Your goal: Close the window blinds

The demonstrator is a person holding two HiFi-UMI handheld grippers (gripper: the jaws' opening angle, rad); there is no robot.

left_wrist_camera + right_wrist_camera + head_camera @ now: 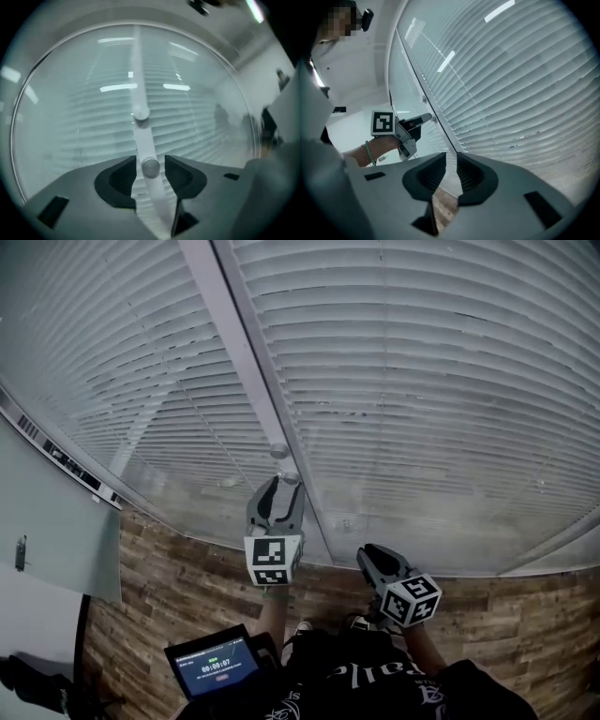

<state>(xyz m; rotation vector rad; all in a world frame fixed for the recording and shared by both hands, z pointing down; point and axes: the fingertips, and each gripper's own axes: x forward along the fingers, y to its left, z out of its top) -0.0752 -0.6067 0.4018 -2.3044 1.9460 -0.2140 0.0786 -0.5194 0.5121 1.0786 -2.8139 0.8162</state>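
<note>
The window blinds (422, 381) are white horizontal slats, lowered full height behind glass, in two panels split by a white upright bar (246, 362). A small round silver knob (150, 167) on that bar stands between the left gripper's (285, 491) parted jaws, with a slight gap either side. A second knob (140, 114) sits just beyond. The right-hand panel spreads ahead of the right gripper (373, 554).
</note>
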